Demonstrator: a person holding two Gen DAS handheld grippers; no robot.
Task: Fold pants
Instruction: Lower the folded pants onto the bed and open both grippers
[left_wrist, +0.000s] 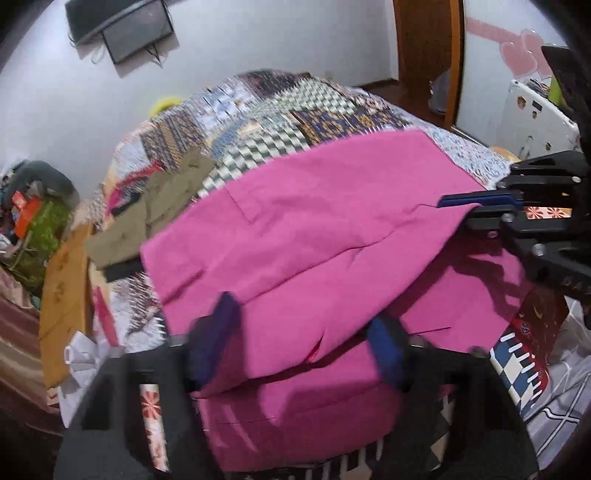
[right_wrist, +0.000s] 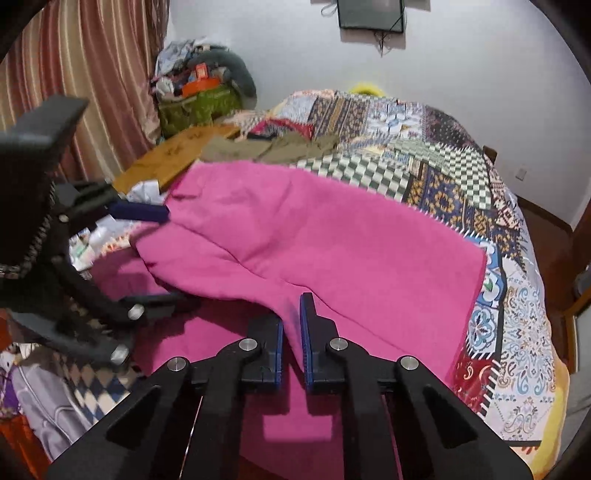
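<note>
Presently the pink pants are seen spread over the patchwork quilt, a fold being gripped near the quilt's front edge by the closed right gripper and straddled, seemingly unpinched, by the half-open left gripper, whose closing is judged necessary next.

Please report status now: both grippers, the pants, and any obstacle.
Right gripper shut on pink pants. Left gripper open, pants edge between its fingers. Pants partly folded on quilt. Olive garment beyond, not blocking.

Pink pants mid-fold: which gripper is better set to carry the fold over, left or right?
Right, probably. The right gripper is pinched on the pink pants; the left gripper straddles the fold, jaws apart.
</note>
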